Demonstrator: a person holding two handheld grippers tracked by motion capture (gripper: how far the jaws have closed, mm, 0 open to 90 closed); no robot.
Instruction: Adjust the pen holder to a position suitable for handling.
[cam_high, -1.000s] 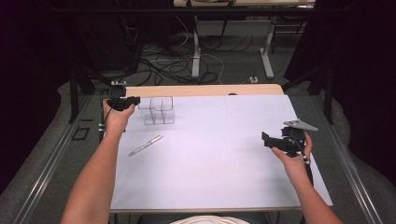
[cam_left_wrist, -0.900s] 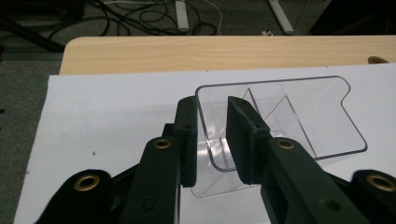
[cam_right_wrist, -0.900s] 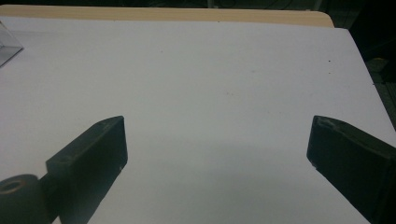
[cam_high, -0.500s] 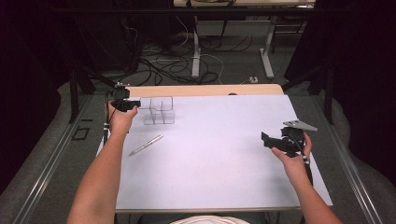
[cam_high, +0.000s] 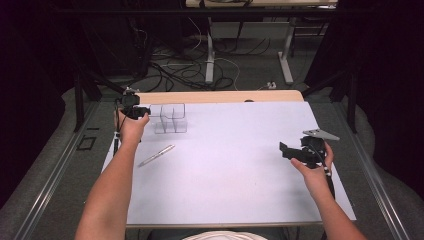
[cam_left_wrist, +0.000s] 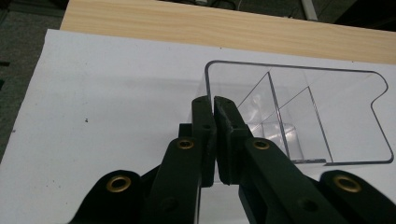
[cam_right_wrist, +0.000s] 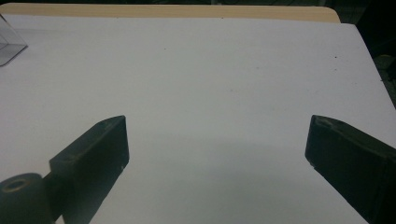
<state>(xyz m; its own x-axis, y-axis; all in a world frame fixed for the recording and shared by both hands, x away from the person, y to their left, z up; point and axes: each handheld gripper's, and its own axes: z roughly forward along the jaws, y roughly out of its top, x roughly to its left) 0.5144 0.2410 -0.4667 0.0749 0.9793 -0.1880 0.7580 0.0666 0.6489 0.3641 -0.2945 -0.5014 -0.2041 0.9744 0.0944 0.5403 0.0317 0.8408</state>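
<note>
Left gripper (cam_left_wrist: 214, 105) fingers pinched on clear organizer (cam_left_wrist: 299, 116) wall; right gripper (cam_right_wrist: 217, 140) fingers wide over bare bench (cam_high: 240, 165).
Risk: thin slick wall slipping or tipping if pulled unevenly.

L claw (cam_left_wrist: 214, 105) pinched closed, arm reaching far-left, R claw (cam_right_wrist: 215, 140) jaws wide apart, held low right

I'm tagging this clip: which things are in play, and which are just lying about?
In play: left gripper, shut on the clear box wall.
Lying about: pen; white sheet; right gripper, open, holding nothing.
</note>
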